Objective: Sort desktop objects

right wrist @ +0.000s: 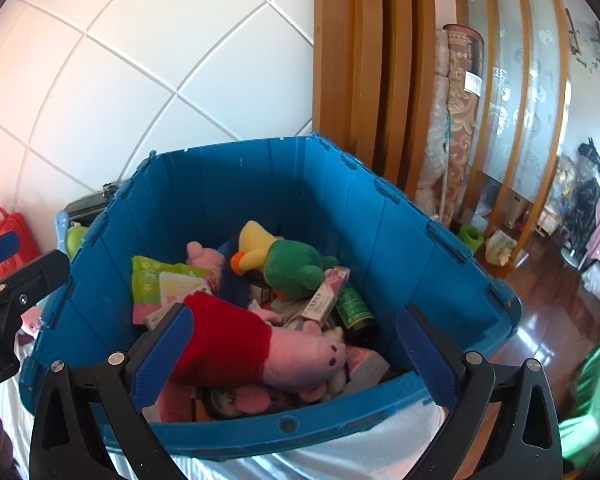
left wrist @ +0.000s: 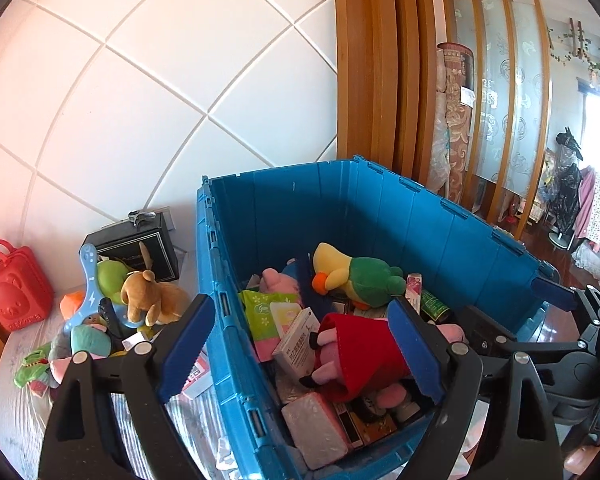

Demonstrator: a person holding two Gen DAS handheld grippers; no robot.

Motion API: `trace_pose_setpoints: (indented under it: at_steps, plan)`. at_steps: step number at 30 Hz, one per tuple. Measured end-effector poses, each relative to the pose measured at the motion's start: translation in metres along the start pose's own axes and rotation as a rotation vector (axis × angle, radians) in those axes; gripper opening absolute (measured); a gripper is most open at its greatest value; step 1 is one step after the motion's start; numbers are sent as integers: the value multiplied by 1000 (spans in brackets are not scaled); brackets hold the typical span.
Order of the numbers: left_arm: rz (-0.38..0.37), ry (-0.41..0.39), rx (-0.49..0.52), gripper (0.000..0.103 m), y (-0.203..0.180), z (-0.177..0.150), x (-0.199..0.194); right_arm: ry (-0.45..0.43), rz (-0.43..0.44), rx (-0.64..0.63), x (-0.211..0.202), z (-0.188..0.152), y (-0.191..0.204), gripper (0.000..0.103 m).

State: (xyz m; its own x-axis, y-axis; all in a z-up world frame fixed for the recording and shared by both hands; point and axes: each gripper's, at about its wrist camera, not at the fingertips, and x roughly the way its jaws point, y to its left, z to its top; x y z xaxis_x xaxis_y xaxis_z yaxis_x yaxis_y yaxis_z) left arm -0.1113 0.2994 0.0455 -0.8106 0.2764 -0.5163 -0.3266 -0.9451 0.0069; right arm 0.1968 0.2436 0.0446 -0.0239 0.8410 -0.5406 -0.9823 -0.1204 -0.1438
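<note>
Both tools stand released with nothing between their pads: the right tool point(right wrist: 296, 354) hangs over the near rim of the blue bin point(right wrist: 220, 200), and the left tool point(left wrist: 300, 344) straddles the bin's left wall. The pink pig plush in a red dress point(right wrist: 260, 344) lies on top of the heap inside the bin, close to its near wall, with a yellow-and-green duck plush point(right wrist: 276, 260) further back among boxes and packets. More things wait on the desk left of the bin: a brown plush point(left wrist: 148, 296), a blue hand mirror point(left wrist: 86, 284) and a red case point(left wrist: 12, 288) by the wall. The drop looks finished, so the next pick probably comes from that left pile. The left tool should clear the bin wall first, then approach a single plush from above with its pads wide, avoiding the mirror handle tangled beside it.
</note>
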Motion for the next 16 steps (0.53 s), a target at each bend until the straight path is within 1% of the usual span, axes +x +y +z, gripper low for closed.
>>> trace_pose_setpoints:
  at_steps: [4, 8, 16]
  plan:
    - [8, -2, -8, 89, 4, -2, -3, 5, 0, -4, -3, -1, 3, 103]
    - [18, -4, -10, 89, 6, -3, -4, 7, -21, -20, -2, -1, 6, 103]
    - [20, -6, -16, 89, 7, -3, -4, 14, -21, -16, -2, -1, 6, 103]
